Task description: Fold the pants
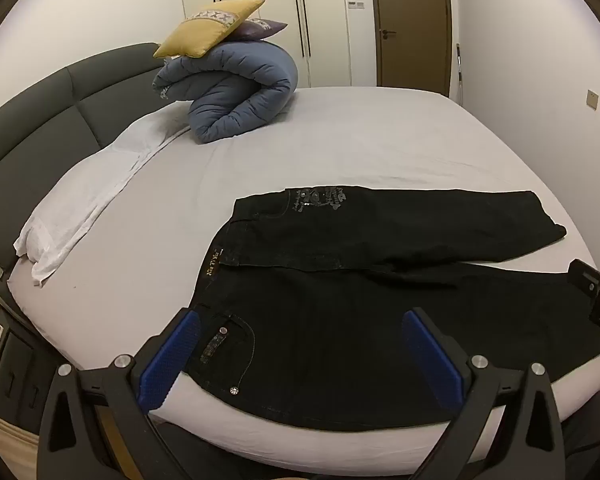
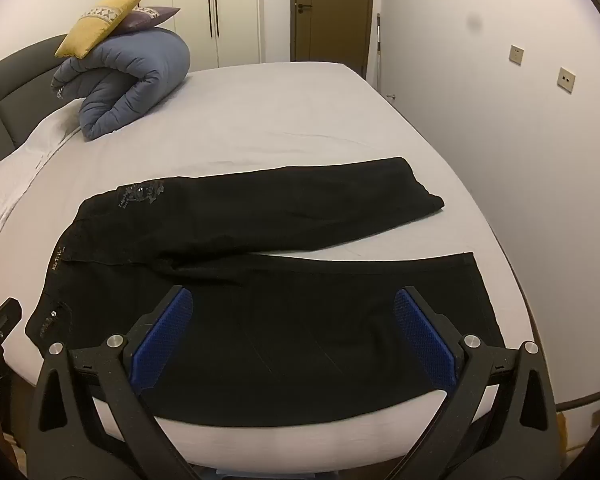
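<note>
Black pants [image 1: 380,300] lie spread flat on the bed, waistband to the left, both legs running right and slightly apart at the hems; they also show in the right wrist view [image 2: 280,280]. My left gripper [image 1: 300,320] is open and empty, hovering above the near waist and pocket area. My right gripper [image 2: 294,296] is open and empty above the near leg. The right gripper's body shows at the right edge of the left wrist view [image 1: 596,300].
The bed [image 1: 340,140] has a light grey sheet. A rolled blue duvet [image 1: 236,92] with a yellow cushion [image 1: 208,28] sits at the far left by the dark headboard [image 1: 40,120]. A white cloth [image 1: 92,200] lies along the left. The wall [image 2: 520,140] is on the right.
</note>
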